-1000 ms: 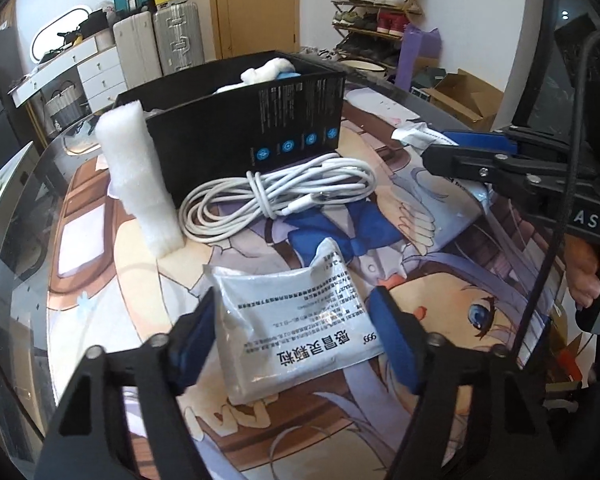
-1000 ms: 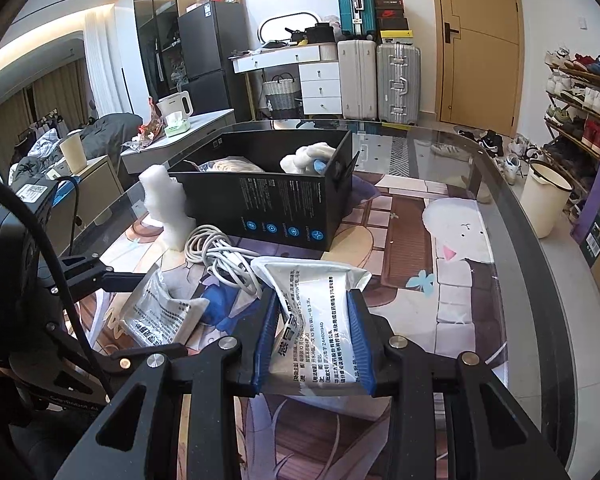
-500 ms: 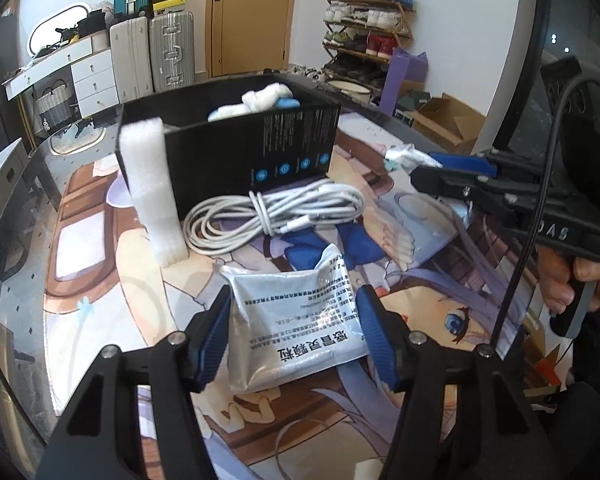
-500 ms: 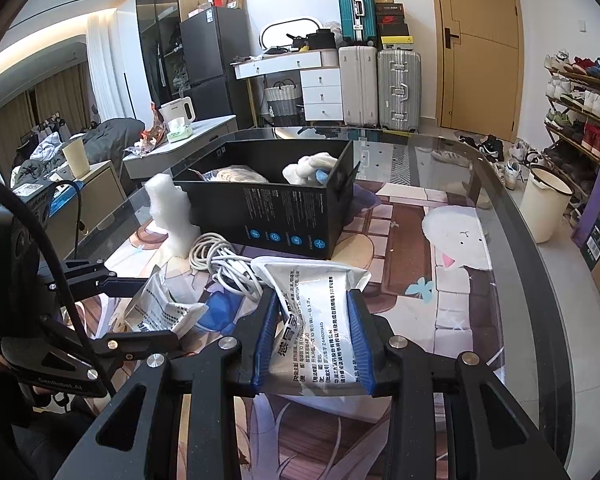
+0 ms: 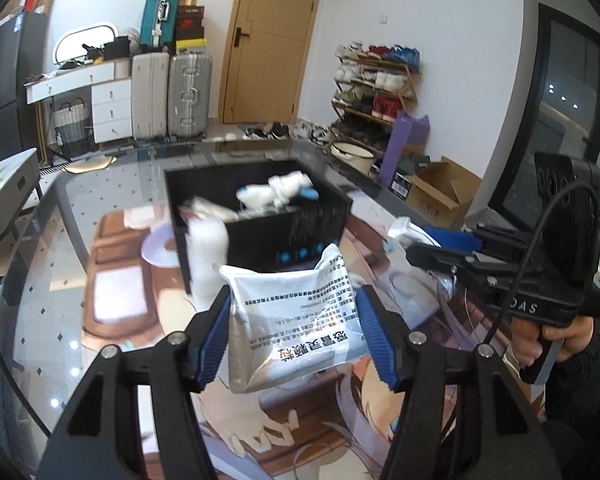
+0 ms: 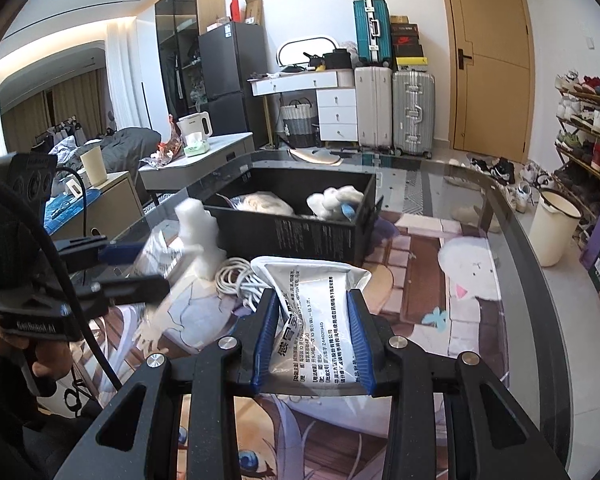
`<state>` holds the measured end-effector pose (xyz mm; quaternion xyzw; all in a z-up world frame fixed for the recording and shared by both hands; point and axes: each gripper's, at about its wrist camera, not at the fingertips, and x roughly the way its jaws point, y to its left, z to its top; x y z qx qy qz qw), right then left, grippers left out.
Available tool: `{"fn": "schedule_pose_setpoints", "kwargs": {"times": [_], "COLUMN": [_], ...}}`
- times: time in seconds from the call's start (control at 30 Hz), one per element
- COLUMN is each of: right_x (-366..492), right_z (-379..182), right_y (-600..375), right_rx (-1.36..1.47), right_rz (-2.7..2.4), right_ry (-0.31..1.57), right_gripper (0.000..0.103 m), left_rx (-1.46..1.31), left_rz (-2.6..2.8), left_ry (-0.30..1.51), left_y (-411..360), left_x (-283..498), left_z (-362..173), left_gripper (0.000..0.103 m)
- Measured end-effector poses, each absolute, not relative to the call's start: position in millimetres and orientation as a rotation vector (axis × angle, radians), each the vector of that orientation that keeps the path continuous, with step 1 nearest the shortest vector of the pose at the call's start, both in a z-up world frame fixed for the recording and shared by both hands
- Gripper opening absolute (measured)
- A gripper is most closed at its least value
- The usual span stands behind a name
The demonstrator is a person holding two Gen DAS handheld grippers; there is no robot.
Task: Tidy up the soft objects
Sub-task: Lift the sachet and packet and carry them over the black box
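Carrying the silver sachet (image 5: 296, 320) over to the black box (image 5: 260, 224) calls for the left gripper (image 5: 296, 332) to hold its squeeze, clear the near wall, and let go only once the packet hangs above the soft white things already inside. Its jaws are closed on that packet, lifted off the surface just in front of the box, while the right gripper (image 6: 312, 340) is clamped on a second sachet (image 6: 316, 320) above the coiled white cable (image 6: 240, 280). Both packets are crinkled foil pouches with dark printed text, limp and flat.
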<state>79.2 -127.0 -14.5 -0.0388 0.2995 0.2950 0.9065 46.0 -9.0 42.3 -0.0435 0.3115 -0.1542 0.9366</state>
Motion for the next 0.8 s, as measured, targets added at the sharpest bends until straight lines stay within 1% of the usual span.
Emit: {"fn": "schedule_pose_setpoints", "kwargs": {"times": [0.3,0.8], "right_x": [88.6,117.2], "right_z": [11.7,46.7], "right_y": [-115.8,-104.7], "right_rx": [-0.080,-0.030], "right_rz": [0.618,0.585], "right_ry": [0.563,0.451], "right_gripper": [0.035,0.035], "left_rx": [-0.096,-0.097], "left_rz": [-0.260,-0.208], "left_ry": [0.559,0.481], "left_y": [6.6,17.6], "left_x": [53.7,89.3], "left_z": [68.9,91.4], "left_gripper": [0.060,0.060]}}
